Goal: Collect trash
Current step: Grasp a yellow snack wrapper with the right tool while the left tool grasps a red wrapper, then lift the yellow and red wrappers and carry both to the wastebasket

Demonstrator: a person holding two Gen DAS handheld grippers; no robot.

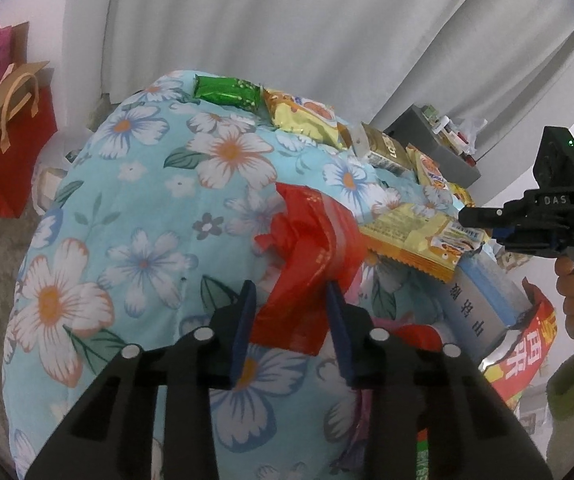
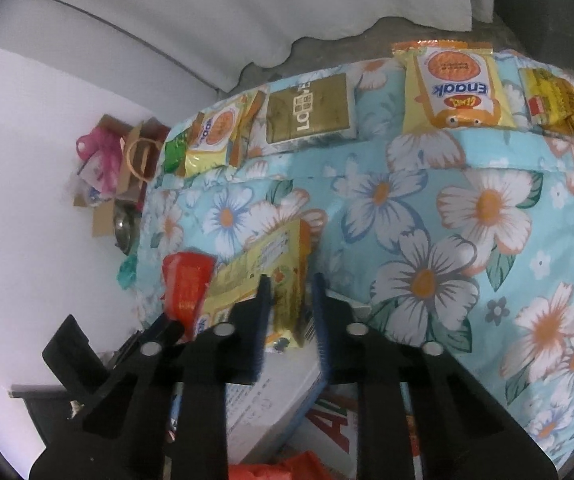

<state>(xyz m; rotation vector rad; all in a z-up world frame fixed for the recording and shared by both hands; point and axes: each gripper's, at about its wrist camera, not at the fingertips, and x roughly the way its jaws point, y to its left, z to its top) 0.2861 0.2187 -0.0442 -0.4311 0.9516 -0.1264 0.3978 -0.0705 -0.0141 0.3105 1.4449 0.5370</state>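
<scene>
A: Start at the left tool (image 1: 291, 300). What is between its fingers?

B: A crumpled red plastic bag (image 1: 311, 256). It runs forward and up from the tips, long axis roughly along the tool's pointing line, and both pads appear to press its lower end. I judge it clamped, not merely straddled.

A: And the right tool (image 2: 291, 300)?

B: Its fingers stand close together with the near edge of a yellow snack wrapper (image 2: 263, 276) between them; whether the pads truly pinch it I cannot tell. The wrapper lies flat on a white box (image 2: 271, 396), stretching ahead and leftward from the tips.

A: Which hand is better placed?

B: Each has its own piece. Both tools tilt steeply down over the flowered bed cover (image 1: 135, 208). More wrappers (image 2: 451, 84) lie far ahead along the cover's back edge, nearer the right tool.
</scene>
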